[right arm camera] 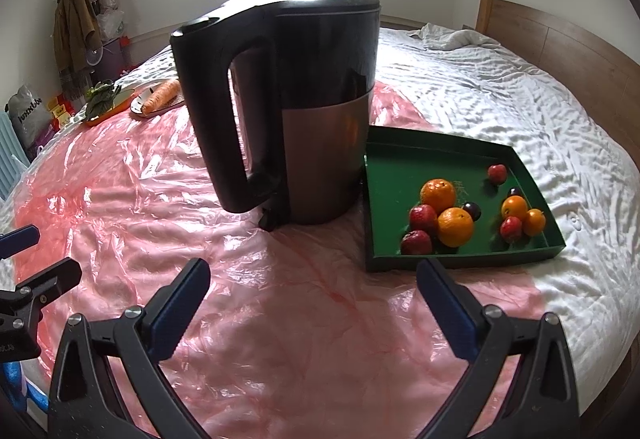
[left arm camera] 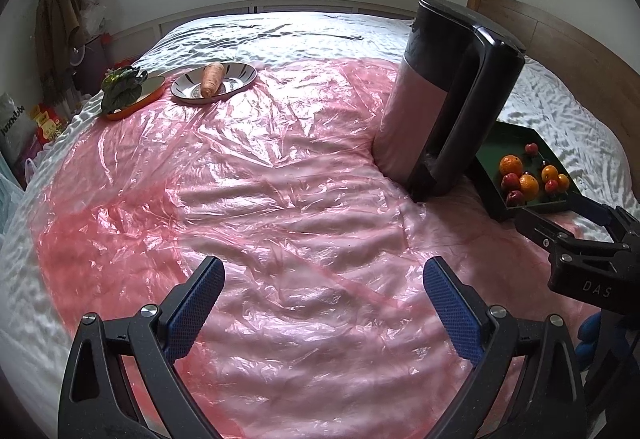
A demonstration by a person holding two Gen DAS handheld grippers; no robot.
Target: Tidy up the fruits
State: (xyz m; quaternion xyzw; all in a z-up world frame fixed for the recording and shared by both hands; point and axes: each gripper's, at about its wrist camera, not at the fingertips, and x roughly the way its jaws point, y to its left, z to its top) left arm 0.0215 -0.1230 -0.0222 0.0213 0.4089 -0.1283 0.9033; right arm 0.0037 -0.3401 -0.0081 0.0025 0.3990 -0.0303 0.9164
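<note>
A green tray [right arm camera: 392,163] [left arm camera: 518,135] lies on the bed at the right and holds several oranges [right arm camera: 438,194] [left arm camera: 511,164], small red fruits [right arm camera: 423,217] and dark plums [right arm camera: 472,210]. At the far left a carrot [left arm camera: 211,79] [right arm camera: 161,99] rests on a steel plate [left arm camera: 240,73], beside leafy greens [left arm camera: 120,89] [right arm camera: 100,99] on an orange dish [left arm camera: 154,89]. My left gripper [left arm camera: 324,279] is open over the pink plastic sheet, holding nothing. My right gripper [right arm camera: 314,281] is open just short of the tray's near edge, also holding nothing.
A tall black and steel kettle [right arm camera: 288,111] [left arm camera: 448,99] stands between the tray and the plates, touching the tray's left side. A pink plastic sheet [left arm camera: 280,179] covers the white bedspread. A wooden headboard [right arm camera: 560,51] runs along the right. Bags and a coat crowd the left wall.
</note>
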